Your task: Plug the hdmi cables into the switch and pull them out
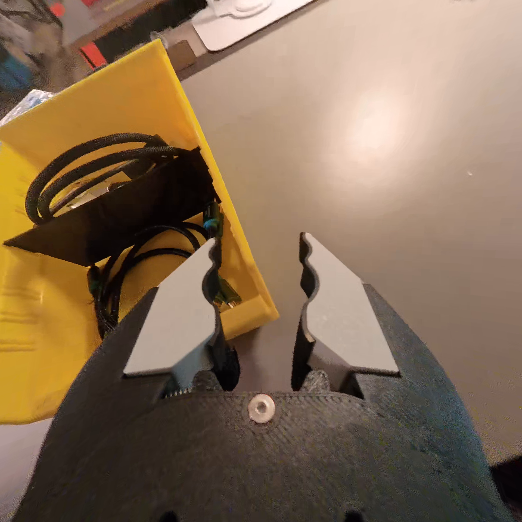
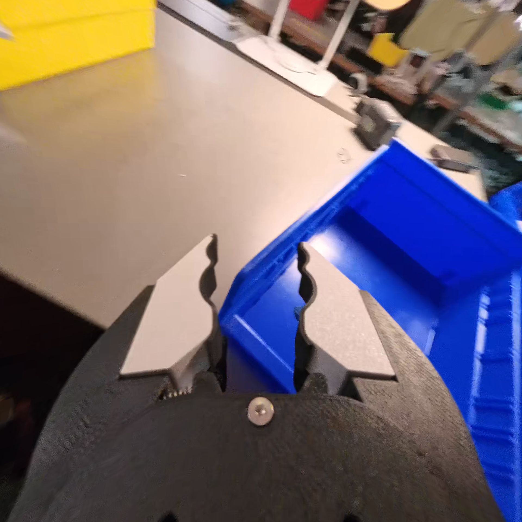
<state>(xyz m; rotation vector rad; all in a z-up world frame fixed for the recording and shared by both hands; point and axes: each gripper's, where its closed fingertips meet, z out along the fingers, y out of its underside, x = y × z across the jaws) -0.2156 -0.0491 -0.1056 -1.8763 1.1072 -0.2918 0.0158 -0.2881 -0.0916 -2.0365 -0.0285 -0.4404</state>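
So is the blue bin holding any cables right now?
No, the blue bin shows only a bare floor in the right wrist view; the cables lie in the yellow bin.

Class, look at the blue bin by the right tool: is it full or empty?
Empty, as far as visible. The blue bin shows only bare floor and walls; the right tool hides part of its near end.

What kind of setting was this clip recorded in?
Probably a shared workshop or lab: a wide grey tabletop carries a yellow plastic parts bin of black cables and an empty blue plastic bin, with cluttered benches behind.
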